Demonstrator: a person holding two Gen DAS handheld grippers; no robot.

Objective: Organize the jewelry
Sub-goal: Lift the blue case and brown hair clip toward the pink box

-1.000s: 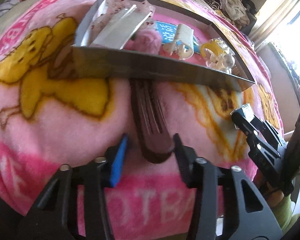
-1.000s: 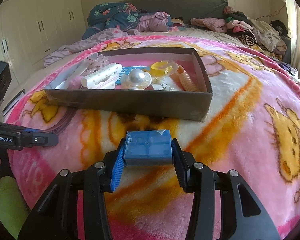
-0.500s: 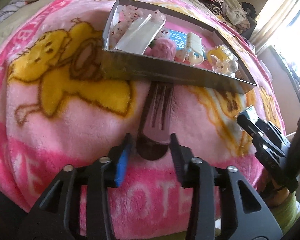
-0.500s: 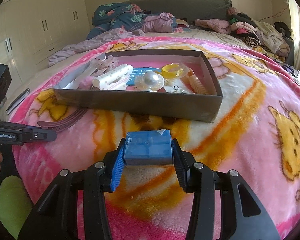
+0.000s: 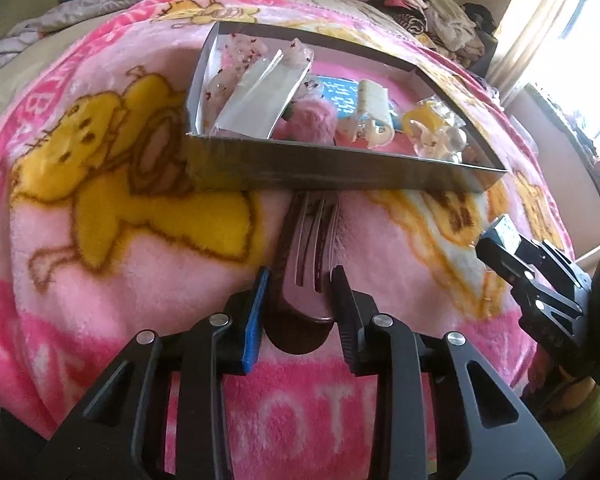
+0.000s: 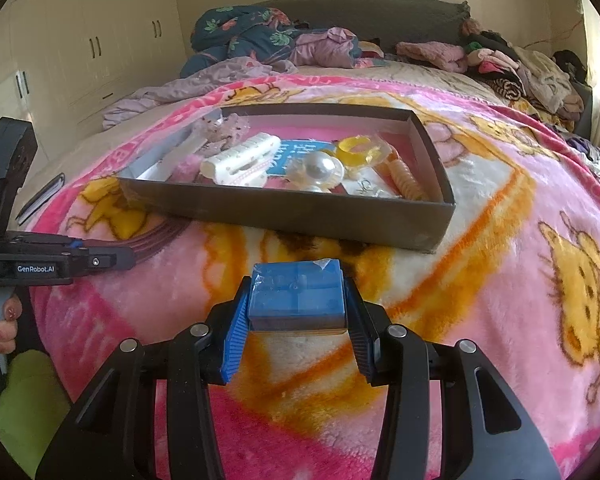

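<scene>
A dark cardboard tray (image 5: 340,166) lies on the pink blanket and holds hair clips, a pearl piece, a yellow ring and a pink pompom. It also shows in the right wrist view (image 6: 292,210). My left gripper (image 5: 300,300) is shut on the curved end of a dark maroon headband (image 5: 304,256) whose far end runs under the tray's near wall. The headband also shows in the right wrist view (image 6: 160,236). My right gripper (image 6: 298,316) is shut on a small blue box (image 6: 298,294), held over the blanket in front of the tray.
The pink cartoon blanket (image 6: 500,280) covers the bed. Heaped clothes (image 6: 500,60) lie along the headboard. White cupboards (image 6: 80,40) stand on the left. My right gripper shows at the right of the left wrist view (image 5: 540,280).
My left gripper has closed on the headband's end and drawn back from the tray. My right gripper still holds the blue box, and the view has pulled back slightly.
</scene>
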